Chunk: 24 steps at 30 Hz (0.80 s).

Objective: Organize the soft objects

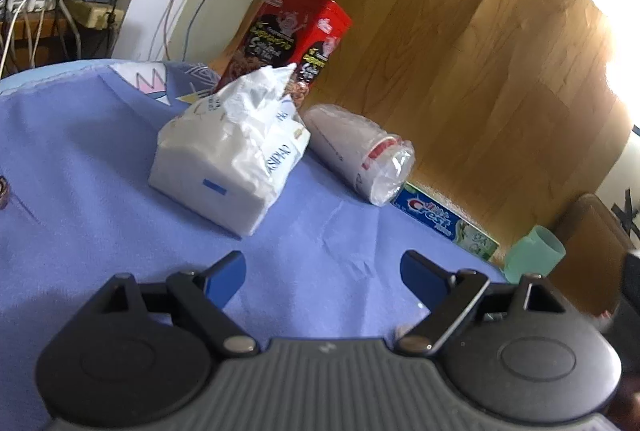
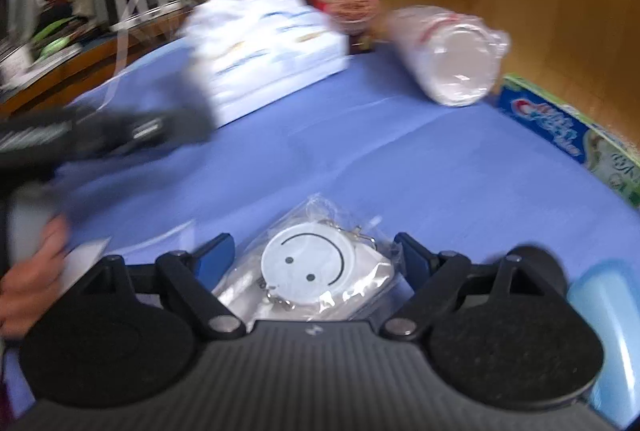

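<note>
Left hand-held gripper (image 1: 322, 273) angles gently downward, jaws spread wide with nothing between the blue pads. Right hand-held gripper (image 2: 314, 257) tips down more steeply, jaws also wide. A bare hand (image 2: 30, 279) shows blurred at the right view's left edge.

tissue pack (image 1: 224, 155): white, soft, torn open, on blue cloth | smiley pouch (image 2: 316, 271): clear bag, perhaps lying flat
</note>
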Available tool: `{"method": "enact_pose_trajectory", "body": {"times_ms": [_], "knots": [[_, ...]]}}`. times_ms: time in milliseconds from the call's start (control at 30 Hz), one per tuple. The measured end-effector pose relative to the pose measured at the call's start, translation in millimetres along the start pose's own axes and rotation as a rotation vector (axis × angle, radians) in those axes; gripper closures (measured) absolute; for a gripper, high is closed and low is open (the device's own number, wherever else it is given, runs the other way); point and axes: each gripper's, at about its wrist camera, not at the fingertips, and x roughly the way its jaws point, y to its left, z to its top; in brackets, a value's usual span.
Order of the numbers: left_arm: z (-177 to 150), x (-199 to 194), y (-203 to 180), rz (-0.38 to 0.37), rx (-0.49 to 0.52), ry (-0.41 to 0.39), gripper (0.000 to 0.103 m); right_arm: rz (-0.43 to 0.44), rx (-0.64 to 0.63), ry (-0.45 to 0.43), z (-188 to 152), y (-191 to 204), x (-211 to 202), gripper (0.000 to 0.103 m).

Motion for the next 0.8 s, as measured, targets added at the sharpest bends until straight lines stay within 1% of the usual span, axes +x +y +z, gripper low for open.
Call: {"method": "enact_pose_trajectory", "body": {"times_ms": [67,133,233,300,333,433,500,567,633,733,800], "knots": [[-3.5,-2.5,-3.9,-0.005,0.024,0.002,0.013,0.032,-0.028,0.006,-8.1,10.0,-7.3,0.015],[-5.1,-1.5,-8.0,-0.011,0.047,0.007,0.013,0.042,-0.048,-0.001,-17.4,19.2,-16.4,0.015],[-6.2,-0.6,-10.8,-0.020,0.061,0.017,0.013,-0.006,-0.025,-0.049,-31.8,26.9,-35.5,0.014],[-6.2,1.1,-11.0,-0.027,0.062,0.031,0.013,-0.055,0.065,-0.117,-40.4,24.7,-52.9,0.011],[-6.3,1.7,-11.3,-0.033,0.061,0.040,0.013,-0.063,0.116,-0.152,-45.6,22.3,-63.2,0.011],[-7.1,5.0,-12.8,-0.050,0.068,0.072,0.013,-0.075,0.233,-0.240,-61.6,20.9,-91.3,0.009],[-9.1,7.0,-15.9,-0.071,0.082,0.099,0.013,-0.058,0.300,-0.279,-74.4,22.1,-107.2,0.008],[-10.8,9.3,-20.0,-0.092,0.104,0.129,0.012,-0.050,0.334,-0.288,-84.2,27.2,-114.3,0.008],[-12.5,8.8,-23.1,-0.119,0.123,0.157,0.011,-0.049,0.342,-0.274,-92.1,34.7,-115.1,0.008],[-13.8,1.9,-25.2,-0.153,0.129,0.204,0.011,-0.064,0.318,-0.234,-100.0,47.0,-107.7,0.008],[-11.4,-4.8,-23.4,-0.199,0.105,0.252,0.012,-0.076,0.286,-0.205,-103.2,55.0,-103.3,0.008]]}}
